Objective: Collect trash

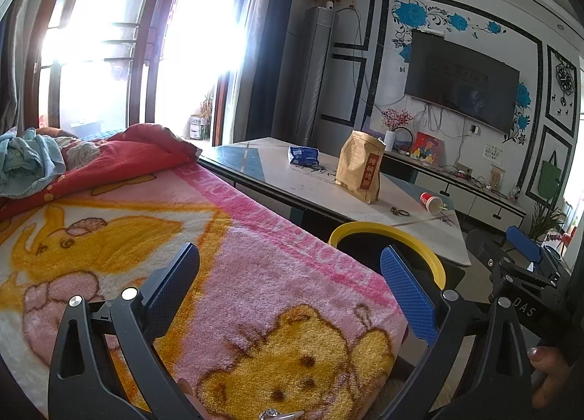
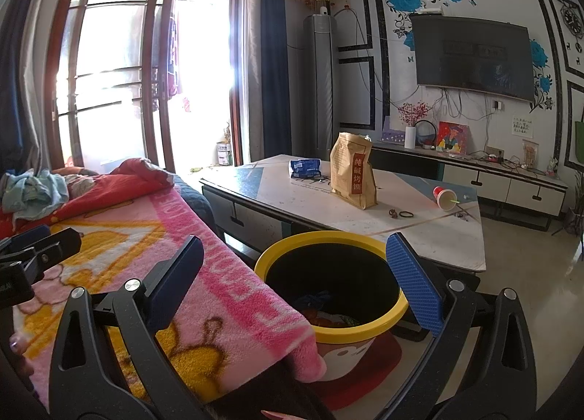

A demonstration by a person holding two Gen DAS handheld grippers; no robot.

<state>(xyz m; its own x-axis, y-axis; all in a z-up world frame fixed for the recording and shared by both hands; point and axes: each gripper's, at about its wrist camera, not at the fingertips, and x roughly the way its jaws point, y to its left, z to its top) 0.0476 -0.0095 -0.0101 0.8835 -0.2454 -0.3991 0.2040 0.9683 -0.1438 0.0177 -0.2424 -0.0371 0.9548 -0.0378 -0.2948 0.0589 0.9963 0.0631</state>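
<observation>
A: How are the two tools seen to be set?

B: The left hand-held gripper point(image 1: 290, 286) is spread wide above the pink cartoon blanket point(image 1: 255, 296), with nothing between its blue pads. The right hand-held gripper point(image 2: 295, 274) is likewise spread and empty, framed over the yellow-rimmed trash bin point(image 2: 330, 328). In the left wrist view it is also glimpsed at the right edge point(image 1: 522, 248).

A: Where is the trash found?

B: On the tabletop point(image 2: 449, 244), beyond the bin. A brown paper bag point(image 2: 353, 170) is stood upright near the middle, its long axis vertical, the red label strip turned toward the cameras. A red paper cup point(image 2: 443, 198) is laid on its side near the right end, its long axis roughly level, the open mouth and a green straw pointed toward the right and the near edge. A blue packet point(image 2: 304, 168) is laid flat behind the bag, toward the window.

A: Anything smaller?

B: A black ring band point(image 2: 406, 214) and a small dark lump just beside it are seen between bag and cup; the lump cannot be identified.

A: And the bin?

B: It is placed on the floor between the blanket's edge and the tabletop, upright, mouth upward; blue and orange scraps are seen inside.
</observation>
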